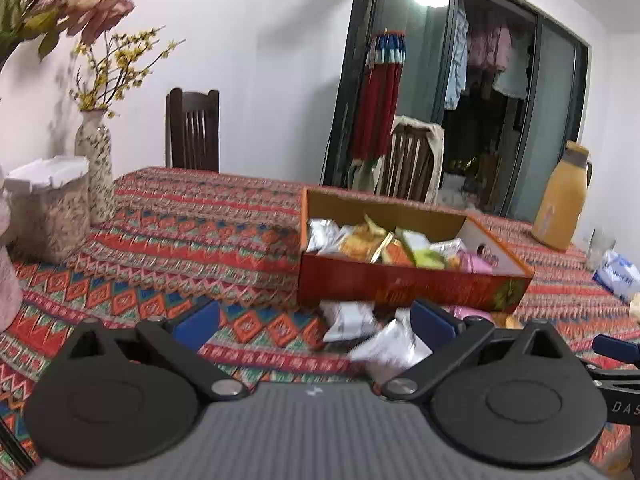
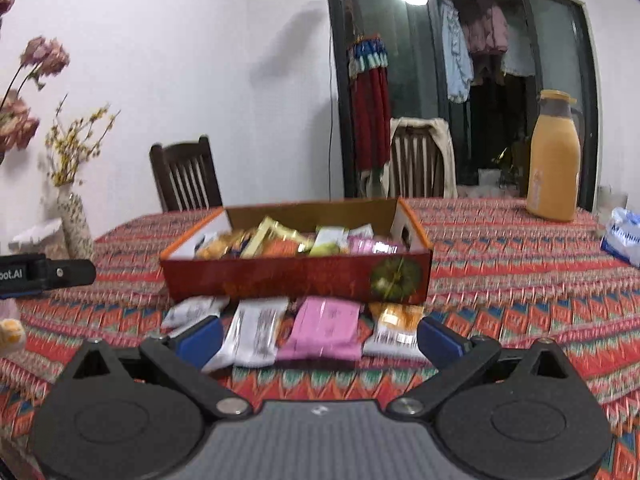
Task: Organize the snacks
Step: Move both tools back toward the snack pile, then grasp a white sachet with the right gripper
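Landmark: the orange cardboard box point(image 2: 296, 280), standing on the counter point(image 2: 520, 280) under a patterned cloth.

Step in hand, as judged: loose snacks are being gathered into the box. The box already holds a mixed heap of wrapped snacks. Four packets lie on the counter just in front of its near wall: a small white packet point(image 2: 192, 310), a long white packet point(image 2: 252, 336), a pink packet point(image 2: 324, 330) and an orange-and-white packet point(image 2: 396, 326).

Right tongs point(image 2: 318, 340): spread wide, holding nothing, poised in front of the box with the packets lying between the fingers' line of sight. Left tongs point(image 1: 314, 324): likewise wide open and empty, to the left front of the box; in its view white packets point(image 1: 384, 344) lie near the right finger.

Next move, as judged: lower one pair of tongs over a single packet, close on its edges, lift it clear of the near wall and release inside. The packets lie flat and partly overlap, so a clean single pick needs care.

Surroundings: a yellow flask point(image 2: 554, 160) well to the right behind the box; a flower vase point(image 1: 96, 168) and a lidded container point(image 1: 52, 208) well to the left; chairs behind. None obstructs the approach.
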